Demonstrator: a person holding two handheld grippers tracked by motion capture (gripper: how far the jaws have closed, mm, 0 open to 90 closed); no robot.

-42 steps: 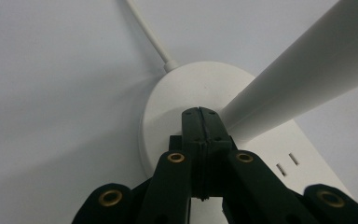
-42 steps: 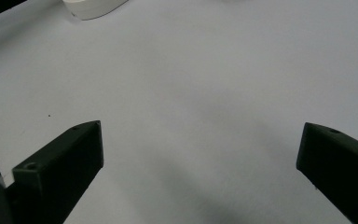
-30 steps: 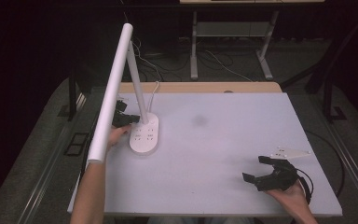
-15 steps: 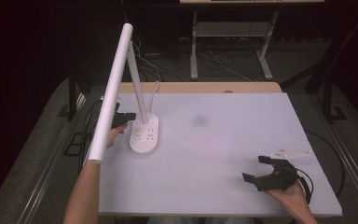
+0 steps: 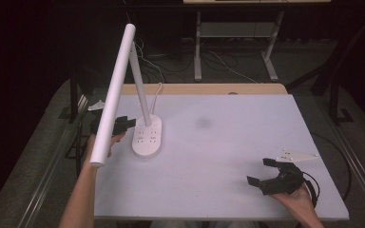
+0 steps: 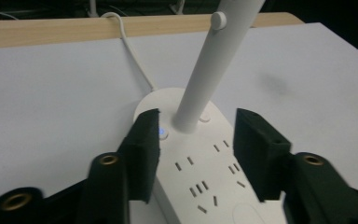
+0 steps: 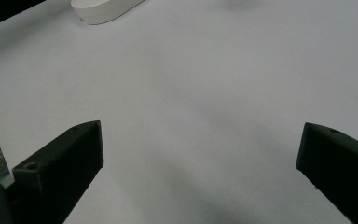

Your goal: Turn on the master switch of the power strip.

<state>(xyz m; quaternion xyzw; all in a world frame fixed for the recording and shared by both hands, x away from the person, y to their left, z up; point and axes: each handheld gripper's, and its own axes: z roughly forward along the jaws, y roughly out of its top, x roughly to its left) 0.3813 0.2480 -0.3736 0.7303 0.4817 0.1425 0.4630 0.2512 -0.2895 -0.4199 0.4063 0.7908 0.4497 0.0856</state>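
From the high view, the left gripper (image 5: pixel 119 124) sits at the left side of the lamp base (image 5: pixel 147 137), which stands on the white table (image 5: pixel 228 142). The lamp's bar (image 5: pixel 113 95) slants overhead, hiding part of the hand. The right gripper (image 5: pixel 275 176) rests well apart, near the table's right front, jaws spread wide, holding nothing.

In the left gripper view, the base (image 6: pixel 200 172) lies just ahead and between the jaws, which stand open about as wide as the base. The stem (image 6: pixel 209 74) rises ahead, between the two pads. A small lit button (image 6: pixel 161 134) lies just off the left pad's inner face. The step looks like pressing that button; to do it well, bring one pad tip squarely down on it, lightly, so the base does not slide.

In the right gripper view, bare table lies between the wide jaws, with the base's end (image 7: pixel 105 9) far ahead to the left.
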